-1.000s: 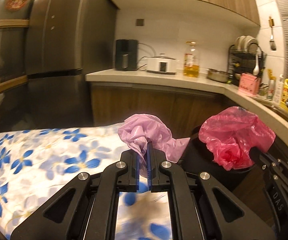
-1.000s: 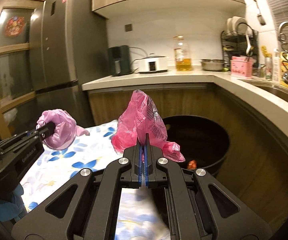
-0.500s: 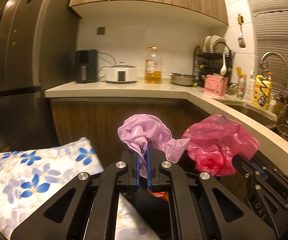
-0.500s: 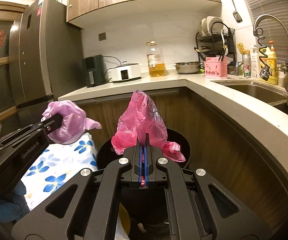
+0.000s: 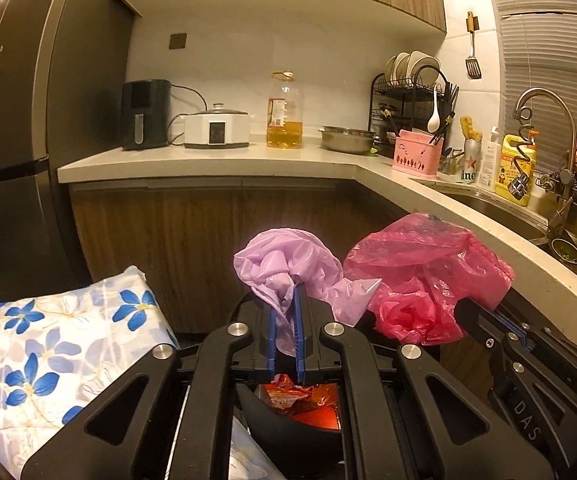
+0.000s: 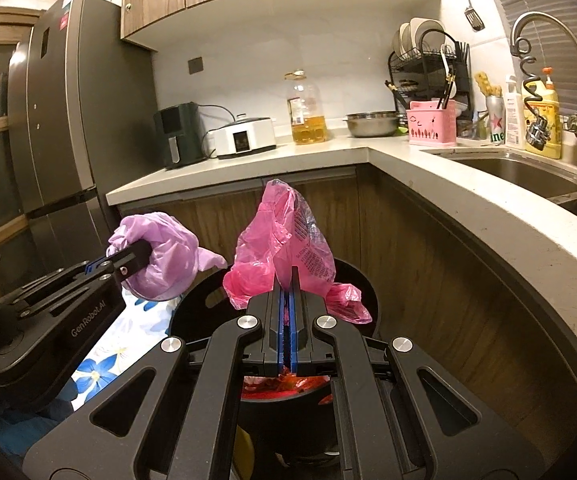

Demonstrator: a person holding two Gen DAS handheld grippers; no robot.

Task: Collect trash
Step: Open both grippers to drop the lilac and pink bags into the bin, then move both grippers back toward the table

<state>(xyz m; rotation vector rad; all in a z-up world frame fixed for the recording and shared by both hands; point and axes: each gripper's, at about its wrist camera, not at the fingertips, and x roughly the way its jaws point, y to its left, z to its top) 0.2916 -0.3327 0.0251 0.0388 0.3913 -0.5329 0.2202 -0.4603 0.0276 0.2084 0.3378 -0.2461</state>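
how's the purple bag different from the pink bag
The purple bag is pale lilac and plain; the pink bag is deeper pink with printed text. The purple bag is clamped in the left gripper, the pink bag in the right gripper. Both are crumpled plastic, held above the black bin.

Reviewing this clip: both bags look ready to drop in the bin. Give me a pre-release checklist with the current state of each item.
1. Left claw shut on the purple bag: ok.
2. Right claw shut on the pink bag: ok.
3. Bin mouth open, no lid in the way: ok; red wrappers already lie inside.
4. Pink bag above the bin mouth: ok in the right wrist view.
5. Purple bag above the bin mouth: cannot tell; in the right wrist view it hangs near the bin's left rim, by the floral cloth.
6. Room left in the bin for both bags: cannot tell; the claws hide most of the inside.
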